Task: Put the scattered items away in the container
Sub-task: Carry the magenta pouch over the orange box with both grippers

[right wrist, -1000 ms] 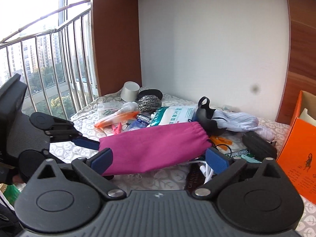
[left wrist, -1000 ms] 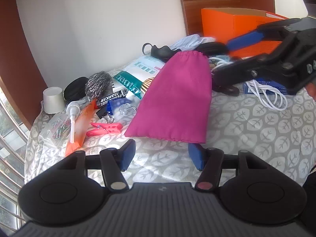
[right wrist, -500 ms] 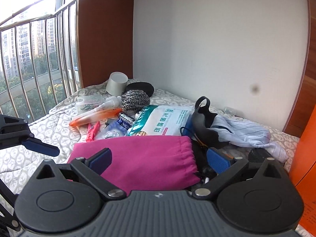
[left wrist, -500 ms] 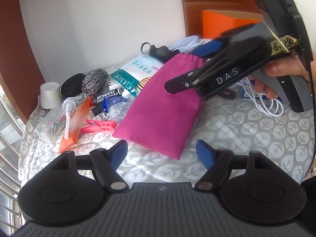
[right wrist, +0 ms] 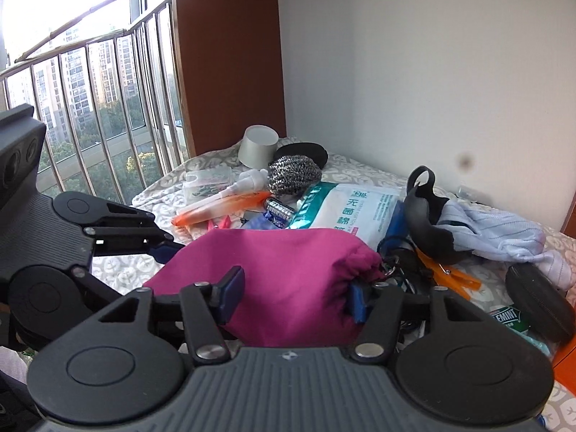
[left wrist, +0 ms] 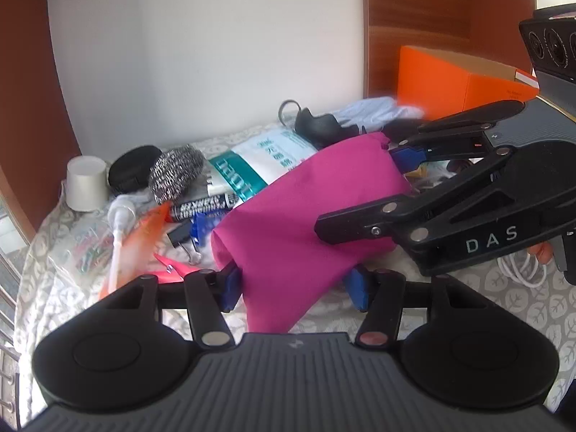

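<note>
Both hand-held grippers on the magenta drawstring fabric pouch (left wrist: 298, 216) now. My left hand-held gripper (left wrist: 295, 288) closing on its closed bottom end, cloth between the blue pads and bunched there. My right hand-held gripper (right wrist: 293, 297) closing on the gathered drawstring end, pads pinching fabric on both sides. Pouch sags between the two, looks raised off the leaf-print grey bedsheet (left wrist: 468, 309), though I can't tell if all of it is clear.

To do this step well, I judge: finish both squeezes before moving, keep the drawstring mouth higher so nothing slips out, move both hands together so the cloth isn't stretched or dropped, and lift clear of the clutter before swinging toward the box.

Just past the pouch: pink plastic clothes peg (left wrist: 172, 270), black binder clip (left wrist: 183, 241), black permanent marker (left wrist: 205, 207), orange tube with white pump nozzle (left wrist: 126, 230), white-and-teal cotton swab packet (left wrist: 266, 158), steel wool scourer (left wrist: 176, 174). Farther back: upturned white paper cup (left wrist: 84, 183), black round pouch (left wrist: 133, 169), pale blue striped cloth (right wrist: 496, 234).

Containers: orange cardboard box (left wrist: 464, 82) at the far right, well apart from the pouch; its inside isn't visible. Can't tell what's in the magenta pouch. Small clear plastic box (right wrist: 208, 180) near the cup holds tiny bits, too small to name.
</note>
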Motion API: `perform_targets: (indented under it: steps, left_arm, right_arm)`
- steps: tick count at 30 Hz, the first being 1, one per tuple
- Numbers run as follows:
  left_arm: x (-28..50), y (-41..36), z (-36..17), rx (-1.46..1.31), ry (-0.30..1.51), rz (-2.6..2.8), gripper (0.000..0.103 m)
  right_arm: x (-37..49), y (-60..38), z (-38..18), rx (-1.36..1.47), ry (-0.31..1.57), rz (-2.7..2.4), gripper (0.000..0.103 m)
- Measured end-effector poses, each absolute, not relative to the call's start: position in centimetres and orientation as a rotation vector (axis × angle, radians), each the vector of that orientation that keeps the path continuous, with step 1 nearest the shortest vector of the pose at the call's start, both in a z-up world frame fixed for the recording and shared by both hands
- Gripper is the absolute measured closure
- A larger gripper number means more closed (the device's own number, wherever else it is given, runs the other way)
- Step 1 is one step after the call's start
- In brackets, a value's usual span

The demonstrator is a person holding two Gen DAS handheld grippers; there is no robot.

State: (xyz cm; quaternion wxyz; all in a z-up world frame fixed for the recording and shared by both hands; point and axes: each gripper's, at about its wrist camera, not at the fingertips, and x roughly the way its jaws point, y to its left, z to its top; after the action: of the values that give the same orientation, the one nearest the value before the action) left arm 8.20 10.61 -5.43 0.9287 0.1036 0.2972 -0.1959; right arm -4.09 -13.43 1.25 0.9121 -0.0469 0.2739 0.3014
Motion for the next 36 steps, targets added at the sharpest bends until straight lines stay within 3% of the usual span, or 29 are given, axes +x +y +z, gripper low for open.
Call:
perform_targets:
  steps: [18,36]
  left_arm:
    - [6.7,7.6,0.2,0.323,0.425,-0.437,0.047]
    - [9.7,-9.7,4.6,0.450,0.250,-0.677,0.047]
  right_arm:
    - [-6.1,-14.8,7.8,-0.113,0.389,0.580,0.046]
    - [-9.0,-29.0,12.0,-0.068,0.292,0.244,0.046]
